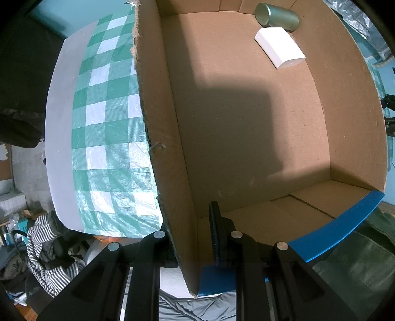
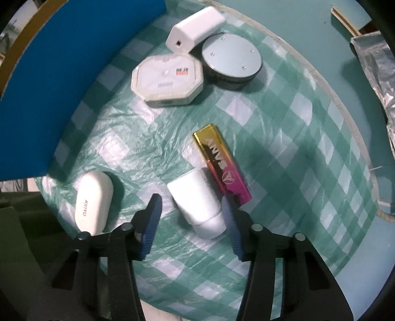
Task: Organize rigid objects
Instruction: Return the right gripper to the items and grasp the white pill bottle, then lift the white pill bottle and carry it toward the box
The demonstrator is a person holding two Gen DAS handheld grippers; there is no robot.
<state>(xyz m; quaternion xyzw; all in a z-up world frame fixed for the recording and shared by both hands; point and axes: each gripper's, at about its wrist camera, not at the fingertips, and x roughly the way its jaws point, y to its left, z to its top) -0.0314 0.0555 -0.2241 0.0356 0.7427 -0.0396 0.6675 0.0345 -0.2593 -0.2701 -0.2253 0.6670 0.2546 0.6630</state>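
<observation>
Reading labels first: "KIIIYO" or similar is printed on the white oval case (image 2: 92, 201) at 8 o'clock in the right wrist view; exact spelling cannot be confirmed. "SAVV"-like lettering and a round logo are seen on the gold-to-pink bar (image 2: 221, 164) just right of centre. Orange-red print is visible on the white octagonal box (image 2: 167, 79) at 12 o'clock, too blurred to read. No writing is made out on the white charger block (image 2: 195, 29) or the grey round tin (image 2: 232, 60) at 1 o'clock, both touching or just beside the octagonal box.

Right gripper (image 2: 191, 217): jaws are partly open and straddle the white cylinder (image 2: 196, 198) lying tilted on the green checked cloth (image 2: 284, 118). The right pad looks touching or nearly touching the cylinder; a gap is seen on the left side. A firm grip is not shown. The bar lies against the cylinder's upper right.

Left gripper (image 1: 195, 234): jaws are closed onto the left wall of the cardboard box (image 1: 158, 138), one finger inside, one outside. A blue outer face (image 1: 338, 227) is seen at 5 o'clock. Inside the box, at 1 o'clock, a green metallic cylinder (image 1: 276, 14) and a white block (image 1: 279, 47) lie just beside each other.
</observation>
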